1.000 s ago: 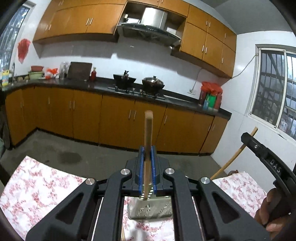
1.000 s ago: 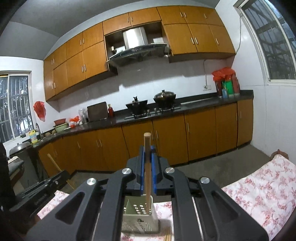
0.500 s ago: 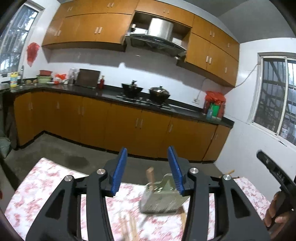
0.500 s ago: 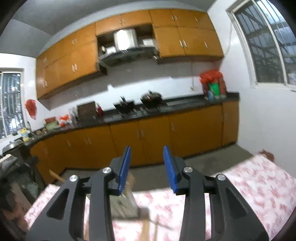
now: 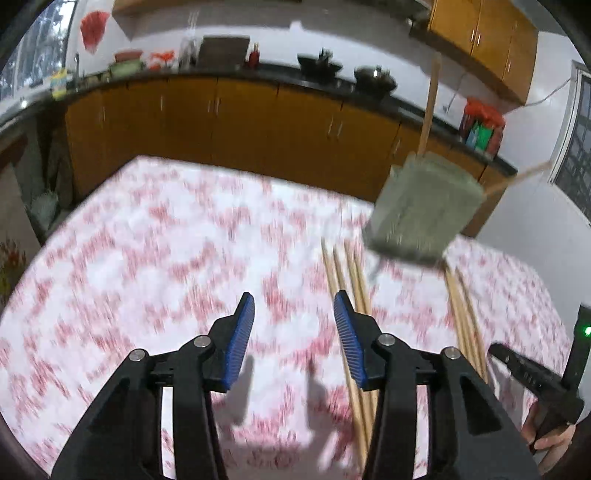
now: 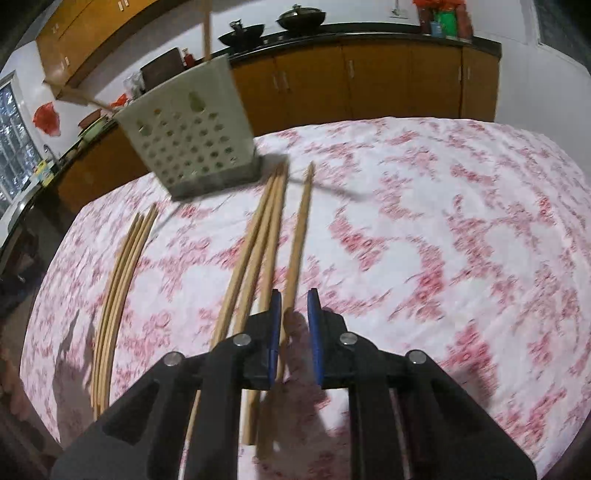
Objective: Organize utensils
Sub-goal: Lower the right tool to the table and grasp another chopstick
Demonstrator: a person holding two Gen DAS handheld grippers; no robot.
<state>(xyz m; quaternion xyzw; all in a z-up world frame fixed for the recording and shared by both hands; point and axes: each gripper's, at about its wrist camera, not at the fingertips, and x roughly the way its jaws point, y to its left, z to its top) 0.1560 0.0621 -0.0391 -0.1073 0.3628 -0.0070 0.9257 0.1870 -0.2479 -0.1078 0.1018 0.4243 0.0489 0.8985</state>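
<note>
The holder (image 6: 192, 129), a pale square box with rows of holes in its side, stands on the table (image 6: 424, 229) near its far edge, toward the kitchen cabinets (image 6: 369, 77). Two wooden sticks (image 6: 206, 26) poke out of its top, one nearly upright, the other leaning far over to the side. From the left wrist the same holder (image 5: 421, 210) is smeared by motion blur, so I can't make out its holes there.

On the cloth in front of it lie loose chopsticks in two lots. One bundle (image 6: 118, 291) lies close together off to one side of the holder. The other lot (image 6: 258, 243) fans out from the holder's base toward the right gripper, three touching along their length and a fourth (image 6: 297, 247) a little apart (its tip points up the table toward the holder).

The right gripper (image 6: 293, 332) hangs low over this fourth chopstick, its jaws parted by a narrow gap with the stick's near end between the blue pads (image 6: 275, 332); whether the pads touch the wood I can't tell. The left gripper (image 5: 293, 332) is spread wide, nothing between its jaws, above bare cloth just beside a group of chopsticks (image 5: 351, 295).

The table wears a white cloth with a red flower print. Beyond it runs a dark counter (image 5: 258, 72) with two woks (image 6: 243, 33) on the stove, and a red bag (image 5: 482, 118) stands at the counter's end.
</note>
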